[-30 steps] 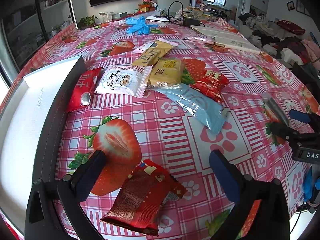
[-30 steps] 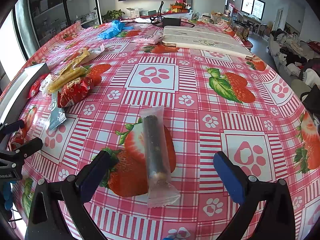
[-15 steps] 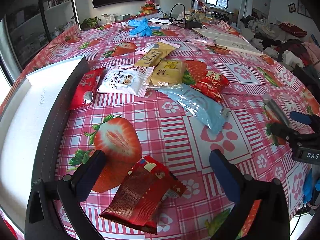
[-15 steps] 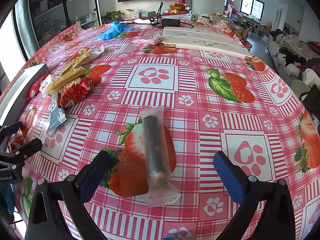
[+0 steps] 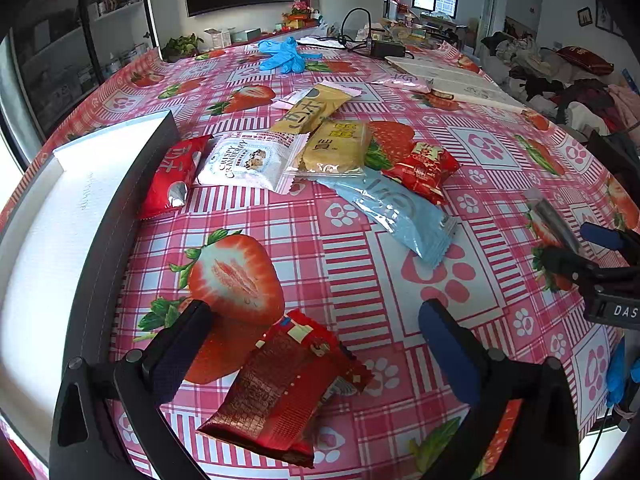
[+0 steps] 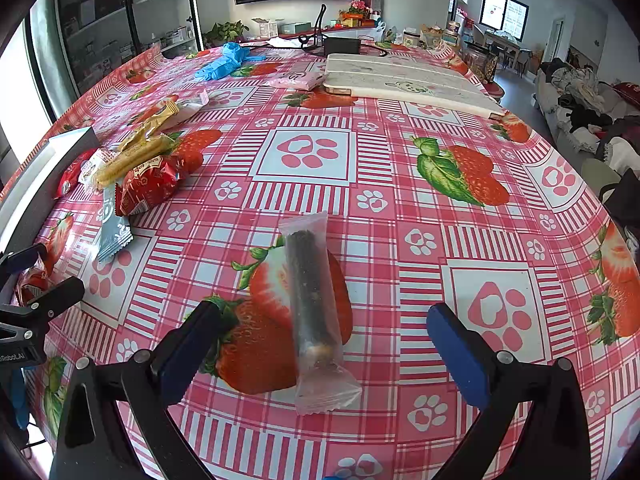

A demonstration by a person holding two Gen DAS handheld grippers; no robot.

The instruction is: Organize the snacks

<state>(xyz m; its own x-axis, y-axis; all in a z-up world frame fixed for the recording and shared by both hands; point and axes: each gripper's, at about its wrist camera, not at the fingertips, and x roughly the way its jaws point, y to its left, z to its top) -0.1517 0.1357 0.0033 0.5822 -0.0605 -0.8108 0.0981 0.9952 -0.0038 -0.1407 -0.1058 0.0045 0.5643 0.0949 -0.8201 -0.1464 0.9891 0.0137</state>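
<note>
Left tool: black plastic frame, triangular cut-out in each side arm, round screw heads near finger roots. Fingers carry dark blue textured pads. Seen from right wrist camera: black body, white lettering ending "RobotAI", silver screws, blue pad tip.

Right tool: same build, black arms, triangular cut-outs, screws, blue pads on fingers. From left wrist camera: white letters "DAS" on black body, blue glove beside it.

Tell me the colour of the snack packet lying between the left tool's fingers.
Red packet with gold print; clearest in the left wrist view.
</note>
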